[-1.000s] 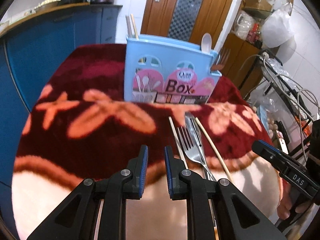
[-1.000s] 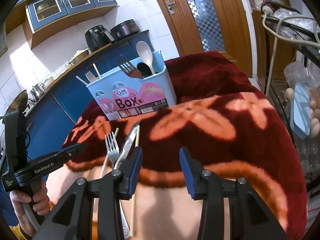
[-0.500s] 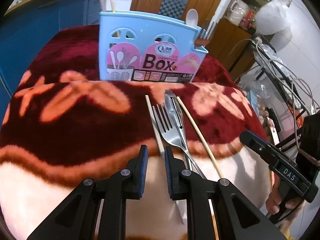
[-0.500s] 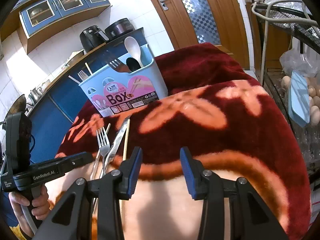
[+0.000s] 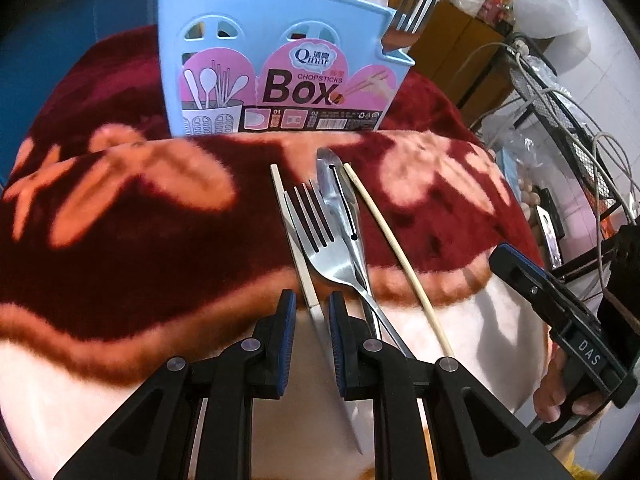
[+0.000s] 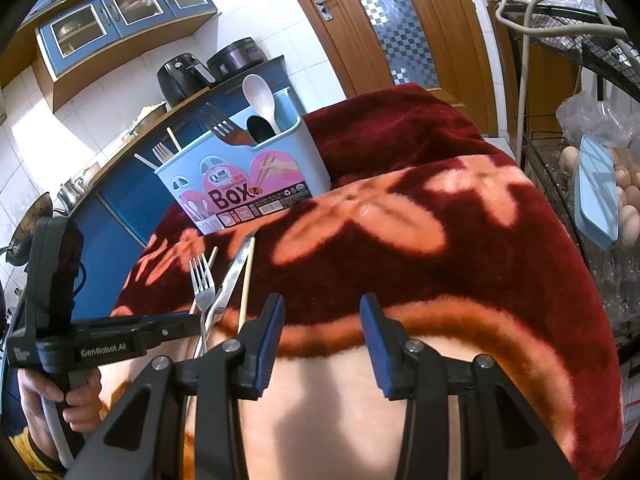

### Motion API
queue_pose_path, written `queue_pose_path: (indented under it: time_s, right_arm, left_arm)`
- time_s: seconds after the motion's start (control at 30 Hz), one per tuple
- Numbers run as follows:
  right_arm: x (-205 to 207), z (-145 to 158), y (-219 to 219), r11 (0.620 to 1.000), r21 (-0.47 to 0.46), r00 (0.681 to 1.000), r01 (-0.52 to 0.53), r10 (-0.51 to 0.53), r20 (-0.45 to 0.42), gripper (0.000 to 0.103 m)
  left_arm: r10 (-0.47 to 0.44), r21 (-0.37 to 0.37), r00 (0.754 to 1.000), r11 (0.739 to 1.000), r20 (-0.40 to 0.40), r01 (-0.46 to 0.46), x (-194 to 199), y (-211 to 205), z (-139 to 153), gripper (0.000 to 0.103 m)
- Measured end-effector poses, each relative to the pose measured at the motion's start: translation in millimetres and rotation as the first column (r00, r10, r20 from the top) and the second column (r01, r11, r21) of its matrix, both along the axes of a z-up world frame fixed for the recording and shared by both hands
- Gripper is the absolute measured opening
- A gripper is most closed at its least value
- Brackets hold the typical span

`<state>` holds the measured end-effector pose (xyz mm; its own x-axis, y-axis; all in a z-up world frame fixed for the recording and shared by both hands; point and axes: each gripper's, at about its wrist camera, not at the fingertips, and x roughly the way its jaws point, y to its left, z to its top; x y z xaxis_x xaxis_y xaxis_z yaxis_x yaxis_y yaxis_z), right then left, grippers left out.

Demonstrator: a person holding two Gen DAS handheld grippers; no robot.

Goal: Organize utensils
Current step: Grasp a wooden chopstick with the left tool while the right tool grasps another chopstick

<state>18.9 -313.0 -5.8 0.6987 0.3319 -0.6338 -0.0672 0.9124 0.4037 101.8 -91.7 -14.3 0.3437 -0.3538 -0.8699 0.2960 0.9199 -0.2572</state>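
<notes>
1. Blanket: plush, dark red with salmon-pink flower shapes and a pale pink border. It covers the surface that carries everything; what lies underneath cannot be told.
2. Utensil box: light blue plastic, upright on the blanket, arched cut-outs along its front, pink label reading "Chopsticks Box". A white spoon, a dark spoon and forks stand in one end compartment; chopsticks and another fork stand in the other end.
3. Left claw: black arms, blue pads, in front of the box near the blanket's pale border. Pads narrowly apart, one on each side of the near end of a chopstick; no pad visibly presses on it.
4. Right claw: same build, jaws apart and holding nothing, hanging over the blanket's border in front of the box, to the right of the loose utensils.
5. Loose utensils, lying together on the blanket just in front of the box, all pointing roughly toward it:
   - metal fork, shiny, tines toward the box;
   - slotted metal utensil, shiny, beside and partly under the fork, tip nearest the box;
   - pale flat chopstick, left of the fork, touching it, running down between the left claw's pads;
   - thin round chopstick, right of the metal pieces, angled away from them.
</notes>
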Motion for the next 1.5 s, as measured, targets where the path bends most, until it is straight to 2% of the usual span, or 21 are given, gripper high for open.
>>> queue_pose_path:
  time_s: [0.17,0.57,0.73,0.9,1.2,1.5]
  right_arm:
    - [-1,-1,1,1.0,0.002,1.0,-0.003,0.003,-0.002,0.043]
    - [-4,4,11,0.999,-0.032,1.0,-0.013,0.013,-0.012,0.043]
    - [-3,5,14,0.999,-0.034,0.999,-0.022,0.021,-0.025,0.043]
    - [2,4,23,0.998,-0.038,0.998,-0.042,0.04,-0.042,0.043]
    - [13,4,42,0.992,-0.054,0.989,-0.11,0.104,-0.101,0.043]
    - [27,5,65,0.978,-0.111,0.973,-0.177,0.157,-0.168,0.043]
  left_arm:
    - [-0.001,0.007,1.0,1.0,-0.021,0.002,8,-2,0,0.011]
    - [0.065,-0.123,0.998,0.99,-0.014,-0.067,0,25,-4,0.006]
    - [0.099,-0.133,0.994,0.987,0.037,-0.093,-10,41,0,0.006]
    - [0.155,-0.126,0.98,0.982,0.122,-0.139,-18,61,8,0.005]
    - [0.205,-0.14,0.938,0.975,0.281,-0.171,-34,91,27,0.005]
    - [0.219,-0.16,0.913,0.972,0.344,-0.173,-44,95,36,0.005]
